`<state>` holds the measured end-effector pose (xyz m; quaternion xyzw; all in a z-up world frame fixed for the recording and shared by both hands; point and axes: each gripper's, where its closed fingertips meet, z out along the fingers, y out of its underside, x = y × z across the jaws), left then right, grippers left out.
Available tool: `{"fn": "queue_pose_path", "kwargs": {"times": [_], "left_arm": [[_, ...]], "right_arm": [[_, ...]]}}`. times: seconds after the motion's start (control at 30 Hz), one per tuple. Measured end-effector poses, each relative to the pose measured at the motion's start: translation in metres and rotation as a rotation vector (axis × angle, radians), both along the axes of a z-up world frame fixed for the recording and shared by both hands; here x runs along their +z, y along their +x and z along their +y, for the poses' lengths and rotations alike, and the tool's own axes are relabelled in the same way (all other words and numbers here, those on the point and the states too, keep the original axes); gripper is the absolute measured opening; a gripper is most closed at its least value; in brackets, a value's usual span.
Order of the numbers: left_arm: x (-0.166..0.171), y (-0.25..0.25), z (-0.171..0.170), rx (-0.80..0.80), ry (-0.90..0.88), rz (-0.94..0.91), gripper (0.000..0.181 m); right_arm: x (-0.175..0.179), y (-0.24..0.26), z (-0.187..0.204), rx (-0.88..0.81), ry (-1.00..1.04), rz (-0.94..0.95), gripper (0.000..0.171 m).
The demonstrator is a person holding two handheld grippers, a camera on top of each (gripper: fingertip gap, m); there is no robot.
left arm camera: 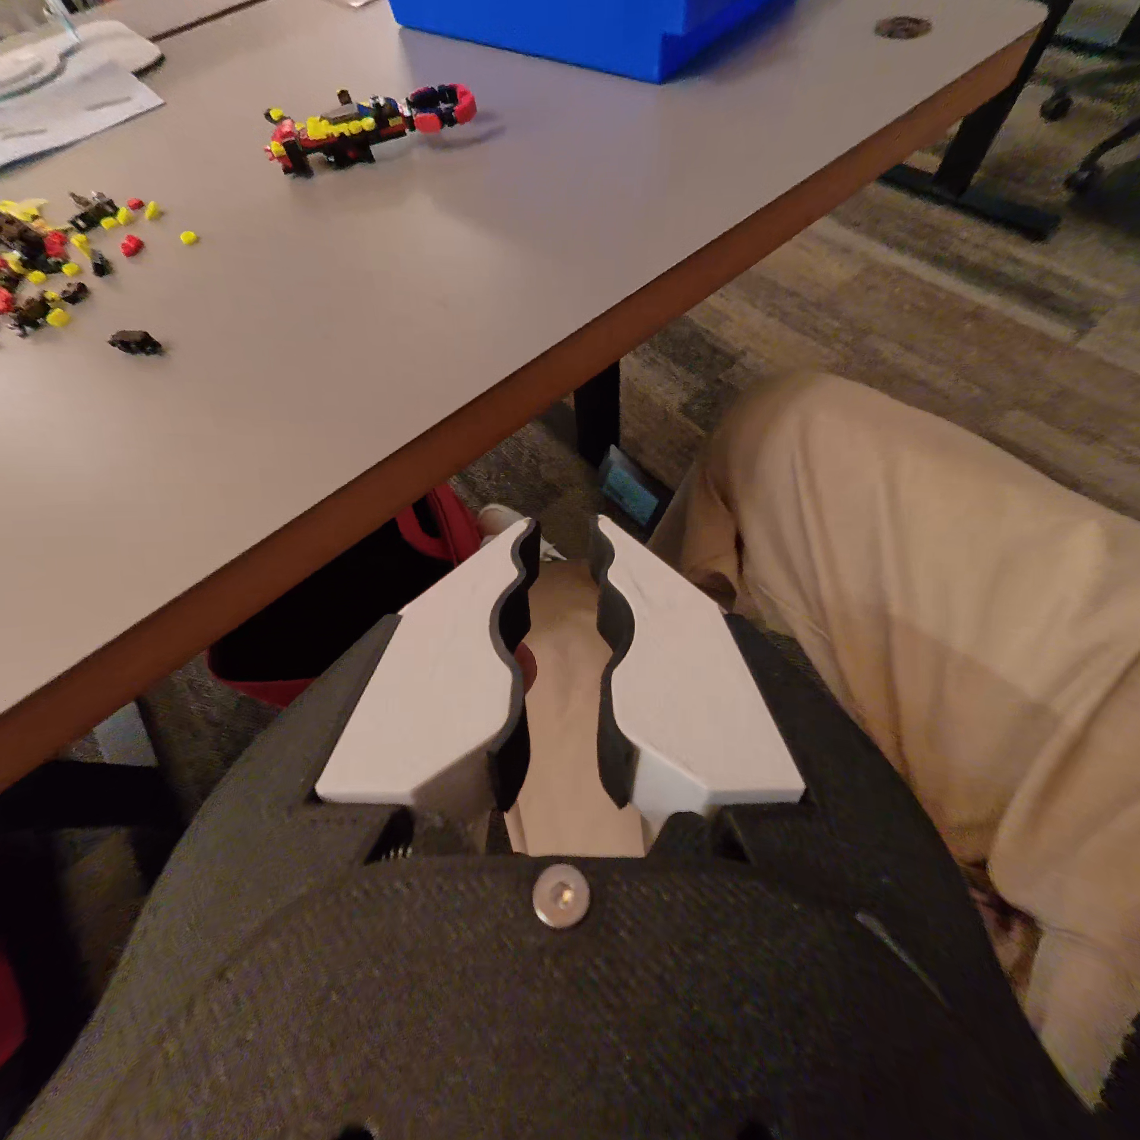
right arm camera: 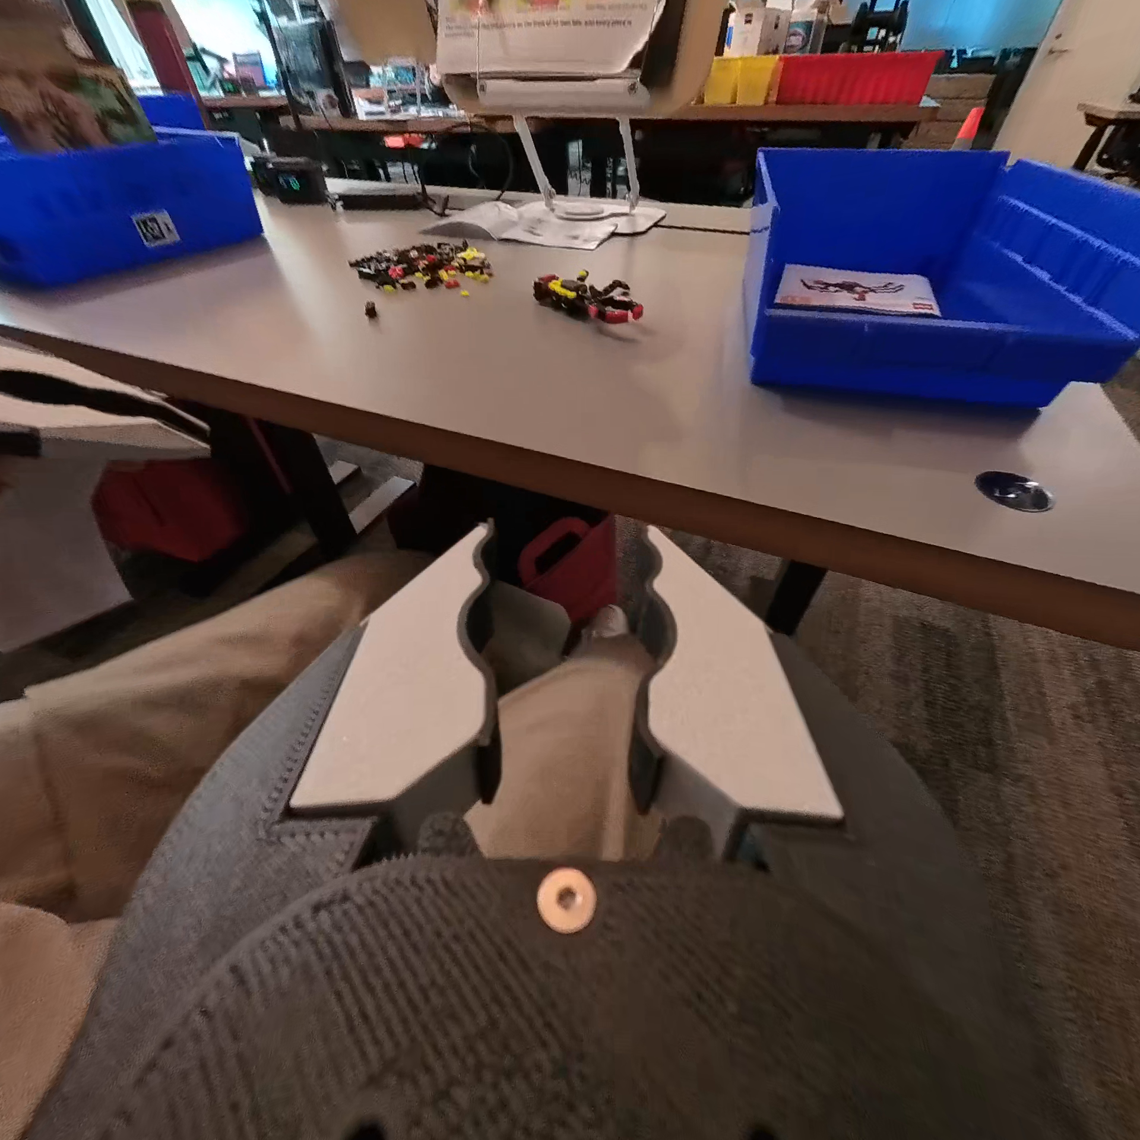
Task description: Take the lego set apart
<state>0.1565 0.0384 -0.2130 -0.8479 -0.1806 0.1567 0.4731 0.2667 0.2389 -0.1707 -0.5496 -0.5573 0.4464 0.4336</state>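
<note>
Two grippers hung below the table edge, over a person's lap, and neither gripped anything. We saw the left gripper (left arm camera: 564, 543) with its jaws parted by a narrow gap, beige trouser cloth showing between them; the right gripper (right arm camera: 570, 555) stood released with a wider gap. Each had flat white fingers (left arm camera: 444, 685) with wavy black inner pads, set in a coarse, ribbed black printed body with one silver screw.

Beyond them lay the table (right arm camera: 617, 407), smooth and grey with a brown edge. On it the lego model (left arm camera: 370, 126) sat well apart from both grippers, a long build of red, yellow and black bricks with a curled red tail. Near it, to its left, we noted a pile (right arm camera: 425, 268) of loose bricks in the same colours, and one dark brick (right arm camera: 371, 309) lying apart from the heap.

A blue bin (right arm camera: 925, 364) of ribbed plastic stood to the right, holding a booklet (right arm camera: 857, 295) with a picture and a small red logo that we could not read. Another blue bin (right arm camera: 123, 203) at the left bore a black-and-white sticker. Printed sheets (right arm camera: 555, 229) lay behind the pile, their writing too blurred to make out.
</note>
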Motion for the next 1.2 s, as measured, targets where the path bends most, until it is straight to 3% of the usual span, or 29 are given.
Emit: {"fn": "queue_pose_path", "kwargs": {"times": [0.23, 0.33, 0.47, 0.6, 0.67, 0.83, 1.2], "left_arm": [[0.01, -0.027, -0.008, 0.047, 0.053, 0.058, 0.012], [0.017, -0.044, -0.006, 0.115, 0.118, 0.028, 0.01], [0.026, -0.058, 0.017, 0.128, 0.19, -0.057, 0.011], [0.055, -0.07, 0.036, 0.09, 0.186, 0.02, 0.012], [0.075, -0.076, 0.041, 0.08, 0.199, 0.087, 0.011], [0.101, -0.087, 0.044, 0.069, 0.28, 0.118, 0.01], [0.064, -0.103, -0.007, 0.14, 0.249, 0.044, 0.009]], "right_arm": [[-0.002, -0.006, -0.008, 0.041, 0.091, -0.004, 0.038], [-0.006, -0.009, 0.01, -0.002, 0.088, -0.035, 0.041], [0.019, -0.017, 0.038, -0.049, -0.076, 0.054, 0.04], [0.052, -0.048, 0.046, -0.061, -0.289, 0.163, 0.036], [0.064, -0.07, 0.033, 0.006, -0.309, 0.192, 0.037], [0.068, -0.118, -0.014, 0.144, -0.083, 0.189, 0.033], [0.058, -0.166, -0.085, 0.355, -0.067, 0.157, 0.031]]}}
